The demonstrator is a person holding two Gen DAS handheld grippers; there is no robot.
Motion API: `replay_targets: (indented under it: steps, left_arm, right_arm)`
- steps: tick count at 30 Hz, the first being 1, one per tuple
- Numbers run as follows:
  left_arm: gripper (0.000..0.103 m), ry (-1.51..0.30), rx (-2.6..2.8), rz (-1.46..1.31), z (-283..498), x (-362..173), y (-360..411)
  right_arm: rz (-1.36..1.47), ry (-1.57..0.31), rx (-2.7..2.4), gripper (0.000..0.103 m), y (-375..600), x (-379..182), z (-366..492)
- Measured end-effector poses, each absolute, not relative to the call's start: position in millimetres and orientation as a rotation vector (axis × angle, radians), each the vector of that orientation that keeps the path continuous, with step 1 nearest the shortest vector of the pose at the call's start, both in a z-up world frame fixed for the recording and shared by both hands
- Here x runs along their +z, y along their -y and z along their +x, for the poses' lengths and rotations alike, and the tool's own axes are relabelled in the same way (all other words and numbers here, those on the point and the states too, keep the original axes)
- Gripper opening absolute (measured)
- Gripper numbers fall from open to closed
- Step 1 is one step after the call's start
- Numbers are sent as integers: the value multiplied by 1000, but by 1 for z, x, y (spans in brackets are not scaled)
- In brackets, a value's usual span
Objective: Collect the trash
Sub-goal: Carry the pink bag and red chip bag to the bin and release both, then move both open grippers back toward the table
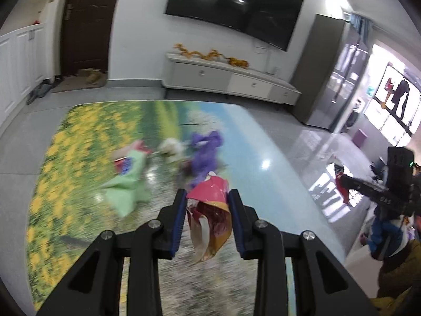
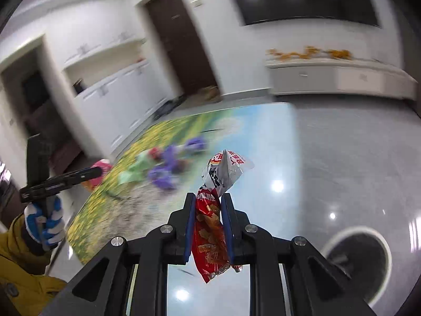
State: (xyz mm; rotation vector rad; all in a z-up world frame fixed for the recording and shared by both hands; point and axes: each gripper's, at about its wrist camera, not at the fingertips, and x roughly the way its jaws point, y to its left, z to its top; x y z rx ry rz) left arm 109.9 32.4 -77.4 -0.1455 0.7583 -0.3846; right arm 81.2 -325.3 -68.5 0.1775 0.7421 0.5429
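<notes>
My left gripper is shut on a crumpled red and gold wrapper and holds it above the picture-printed table. My right gripper is shut on a red and silver snack bag that hangs down between the fingers. More trash lies on the table: a green bag, a white crumpled piece and a purple wrapper. The pile also shows blurred in the right wrist view.
A black round bin stands on the grey floor at the lower right of the right wrist view. A white TV cabinet and a wall TV are behind the table. The other gripper and gloved hand show at each view's edge.
</notes>
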Motion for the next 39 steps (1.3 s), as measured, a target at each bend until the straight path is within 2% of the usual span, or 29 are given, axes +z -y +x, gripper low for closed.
replay_targets:
  steps: [8, 17, 21, 24, 26, 27, 28, 39]
  left_arm:
    - [30, -827, -655, -52, 149, -69, 121]
    - [31, -981, -852, 56, 179, -103, 317]
    - [32, -1034, -875, 64, 192, -123, 374]
    - [33, -1062, -881, 71, 200, -134, 399]
    - [39, -1077, -883, 68, 202, -139, 407]
    - [48, -1078, -884, 65, 204, -140, 408]
    - [52, -1072, -884, 66, 201, -140, 406]
    - [52, -986, -813, 81, 179, -114, 342]
  right_arm:
    - [327, -762, 266, 19, 449, -104, 60]
    - [432, -863, 124, 19, 520, -164, 76]
    - [453, -891, 56, 25, 546, -179, 80]
    - [474, -900, 4, 54, 563, -187, 78]
    - [491, -901, -14, 54, 572, -191, 74]
    - [496, -902, -19, 54, 574, -192, 72]
    - [498, -904, -22, 54, 576, -193, 70]
    - [462, -849, 19, 54, 547, -162, 68]
